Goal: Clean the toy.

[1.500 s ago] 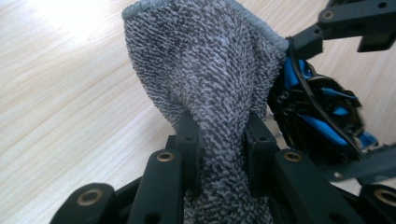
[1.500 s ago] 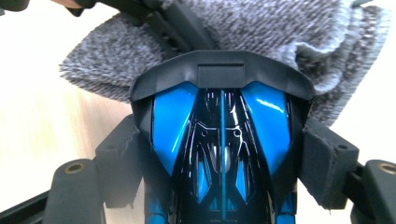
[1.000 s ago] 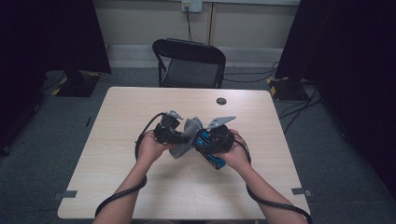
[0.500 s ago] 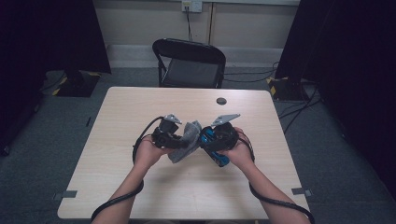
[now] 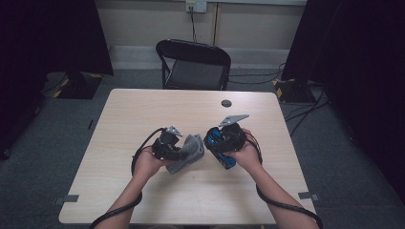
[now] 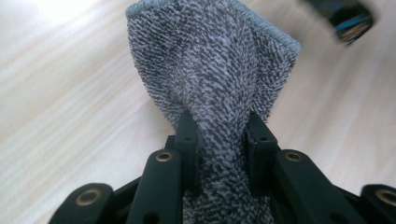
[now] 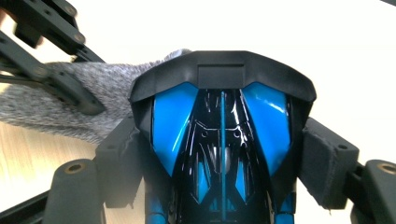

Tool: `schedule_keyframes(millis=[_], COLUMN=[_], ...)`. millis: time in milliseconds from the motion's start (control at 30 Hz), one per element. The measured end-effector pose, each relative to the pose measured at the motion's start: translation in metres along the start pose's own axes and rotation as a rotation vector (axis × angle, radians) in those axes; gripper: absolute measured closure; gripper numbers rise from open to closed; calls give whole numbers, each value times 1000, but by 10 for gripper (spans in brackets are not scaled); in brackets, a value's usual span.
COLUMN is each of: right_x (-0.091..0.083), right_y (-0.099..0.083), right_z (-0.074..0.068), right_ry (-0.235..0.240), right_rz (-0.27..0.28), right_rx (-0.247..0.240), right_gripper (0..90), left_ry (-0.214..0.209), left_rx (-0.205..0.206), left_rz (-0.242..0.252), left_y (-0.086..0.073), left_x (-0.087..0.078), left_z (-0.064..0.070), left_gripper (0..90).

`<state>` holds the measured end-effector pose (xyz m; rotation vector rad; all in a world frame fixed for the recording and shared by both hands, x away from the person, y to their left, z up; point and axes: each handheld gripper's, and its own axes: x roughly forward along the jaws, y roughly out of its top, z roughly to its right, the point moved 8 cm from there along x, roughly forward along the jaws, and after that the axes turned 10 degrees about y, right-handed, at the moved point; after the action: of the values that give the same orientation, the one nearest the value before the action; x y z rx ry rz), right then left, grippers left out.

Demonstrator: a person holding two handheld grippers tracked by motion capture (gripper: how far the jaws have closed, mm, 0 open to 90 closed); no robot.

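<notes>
A glossy blue and black toy car [image 7: 222, 116] sits between the jaws of my right gripper [image 7: 219, 158], which is shut on its sides. In the high view the right gripper [image 5: 223, 140] holds the toy car [image 5: 229, 161] just above the table's middle. My left gripper [image 6: 219, 135] is shut on a bunched grey terry cloth [image 6: 215, 70]. The left gripper [image 5: 181, 151] holds the cloth [image 5: 191, 150] right beside the car. In the right gripper view the cloth [image 7: 56, 107] lies against the car's left side, with the left gripper's fingers [image 7: 60, 79] on it.
The light wooden table [image 5: 143, 109] carries a small dark round disc [image 5: 226, 103] near its far edge. A black folding chair [image 5: 193, 64] stands behind the table. Cables trail from both grippers along the forearms.
The left gripper and cloth have slid slightly toward the person and the left. The right gripper keeps the toy car nearly in place.
</notes>
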<state>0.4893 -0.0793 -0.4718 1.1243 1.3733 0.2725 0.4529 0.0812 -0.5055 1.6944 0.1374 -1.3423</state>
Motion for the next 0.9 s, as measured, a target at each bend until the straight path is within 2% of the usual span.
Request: schedule_keyframes(millis=[100,233,367,433,500,633,733,833,867,900], right_x=[0,2,2,2,1,1,2,3,4,4], right_y=[-1,-2,-4,-5,-5,-5,-4,-4,-4,-4], right_z=[-1,-1,-1,-1,-1,-1,-3,-5,-6,-7], right_ry=[2,3,4,5,4,0,2,6,7,13], right_rz=[-2,-5,-7,-7,-4,-3,-2,-1,-1,-2], right_rx=[-1,1,2,2,3,3,-1,0,0,0], right_gripper=[257,257,257,257,257,257,257,257,257,257], left_ry=[17,44,68,85,80,58,62,72,72,82], left_rx=[-3,24,67,83,88,92,110,123,119,97], left_rz=[-30,-12,13,25,20,-25,-66,-87,-92,-103], left_y=[-11,-17,-20,-23,-29,-47,-57,-59,-57,-54], left_x=[10,13,3,-4,-10,-12,-6,-2,-3,-3], left_z=[-3,-7,-10,-13,-15,-13,-11,-8,-8,-9], left_gripper=[680,516,372,334,307,321,325,473,595,663])
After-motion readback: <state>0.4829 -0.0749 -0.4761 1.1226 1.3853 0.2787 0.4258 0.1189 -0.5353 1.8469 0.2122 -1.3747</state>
